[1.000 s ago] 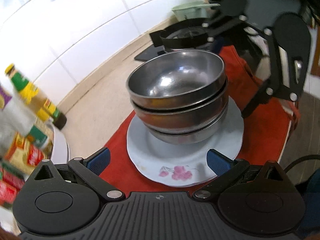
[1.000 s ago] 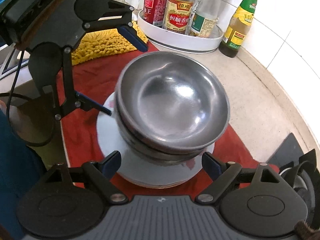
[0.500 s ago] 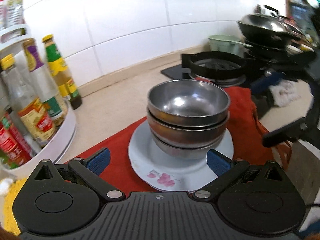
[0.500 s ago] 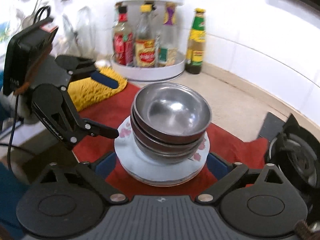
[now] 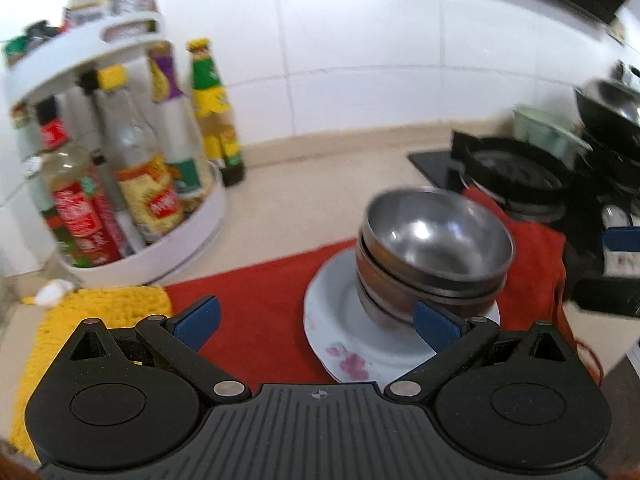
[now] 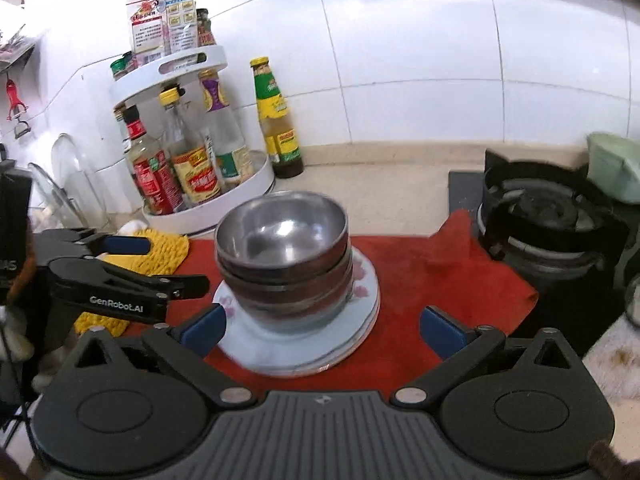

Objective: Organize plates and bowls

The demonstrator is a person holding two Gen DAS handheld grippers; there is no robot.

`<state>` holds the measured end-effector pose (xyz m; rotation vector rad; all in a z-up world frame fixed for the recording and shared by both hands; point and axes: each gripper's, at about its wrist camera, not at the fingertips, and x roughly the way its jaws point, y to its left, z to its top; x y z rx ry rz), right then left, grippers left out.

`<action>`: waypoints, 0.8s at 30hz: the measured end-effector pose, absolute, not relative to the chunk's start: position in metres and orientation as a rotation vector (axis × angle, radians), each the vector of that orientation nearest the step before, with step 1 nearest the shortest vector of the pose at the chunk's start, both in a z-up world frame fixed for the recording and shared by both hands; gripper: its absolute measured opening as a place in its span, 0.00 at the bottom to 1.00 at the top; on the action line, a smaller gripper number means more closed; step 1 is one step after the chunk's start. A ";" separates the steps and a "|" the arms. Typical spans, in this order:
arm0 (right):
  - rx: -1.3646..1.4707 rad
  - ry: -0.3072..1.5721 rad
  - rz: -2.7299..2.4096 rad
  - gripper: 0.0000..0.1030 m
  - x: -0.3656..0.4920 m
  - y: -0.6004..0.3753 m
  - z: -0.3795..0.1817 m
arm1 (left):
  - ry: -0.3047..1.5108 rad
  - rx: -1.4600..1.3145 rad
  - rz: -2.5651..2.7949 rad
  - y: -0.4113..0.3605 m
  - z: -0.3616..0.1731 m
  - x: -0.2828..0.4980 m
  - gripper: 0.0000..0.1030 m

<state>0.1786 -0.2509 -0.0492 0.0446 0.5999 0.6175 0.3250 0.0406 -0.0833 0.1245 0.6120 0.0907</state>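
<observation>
Steel bowls (image 6: 282, 254) nested, stacked on plates (image 6: 362, 320)

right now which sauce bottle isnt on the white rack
The green-labelled, yellow-capped bottle: it stands on the counter beside the white rack, by the wall; the others sit inside it.

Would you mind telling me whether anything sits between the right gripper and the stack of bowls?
Nothing visible does. The right gripper, jaws just opened wide and empty, faces the stack of bowls on the plates directly; only red cloth lies between.
</observation>
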 end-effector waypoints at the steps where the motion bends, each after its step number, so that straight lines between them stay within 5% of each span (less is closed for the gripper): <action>1: 0.046 0.579 0.608 0.97 0.177 -0.251 -0.044 | 0.590 0.112 0.109 0.039 -0.079 0.320 1.00; 6: 0.156 0.361 0.550 0.97 0.148 -0.261 -0.026 | 0.578 -0.053 0.113 0.035 -0.083 0.309 1.00; 11: 0.337 0.717 0.524 0.96 0.177 -0.273 -0.069 | 0.628 -0.042 0.190 0.021 -0.094 0.309 1.00; 24: 0.276 0.658 0.551 0.97 0.158 -0.278 -0.056 | 0.667 -0.072 0.252 0.008 -0.094 0.292 1.00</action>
